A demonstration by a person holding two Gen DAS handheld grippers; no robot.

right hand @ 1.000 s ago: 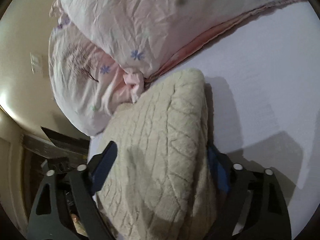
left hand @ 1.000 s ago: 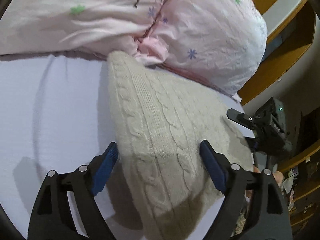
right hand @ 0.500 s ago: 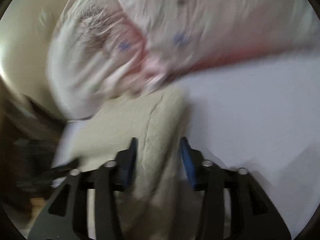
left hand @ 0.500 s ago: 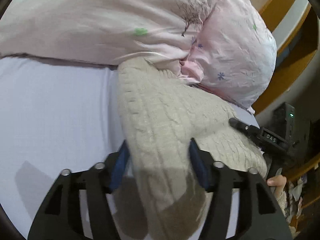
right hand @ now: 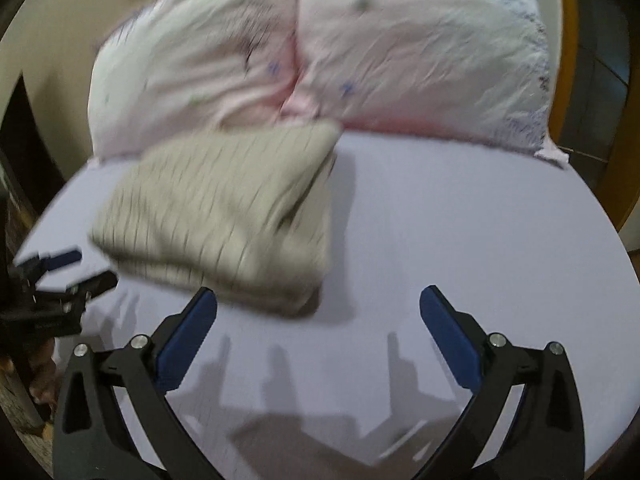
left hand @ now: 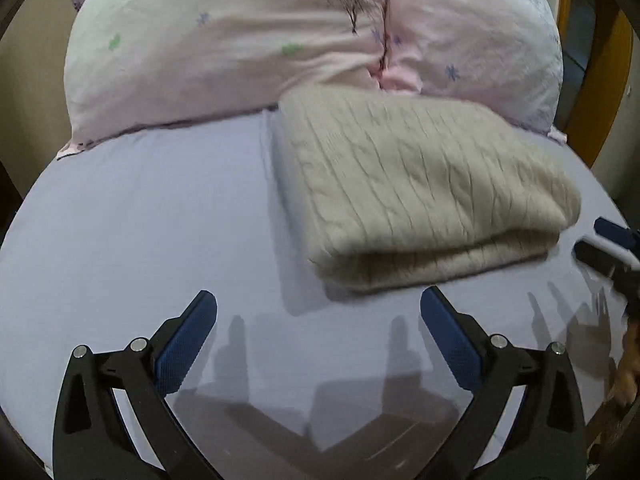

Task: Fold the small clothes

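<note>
A cream cable-knit sweater [left hand: 416, 184] lies folded on the lavender bed sheet [left hand: 140, 220], its far edge against the pillows. My left gripper [left hand: 318, 328] is open and empty, just in front of the sweater's near fold. In the right wrist view the sweater [right hand: 224, 208] is blurred and lies left of centre. My right gripper [right hand: 318, 328] is open and empty, its left pad [right hand: 188, 336] close to the sweater's near edge. Each gripper shows at the edge of the other's view: the right one [left hand: 604, 248] and the left one [right hand: 68, 276].
Two pink flowered pillows [left hand: 224, 48] [right hand: 420, 52] are stacked at the head of the bed behind the sweater. A wooden headboard frame [left hand: 612, 92] stands at the right. The lavender sheet [right hand: 460, 232] stretches right of the sweater.
Both grippers let go of the sweater, opened wide and drew back. The sweater now lies folded flat on the sheet.
</note>
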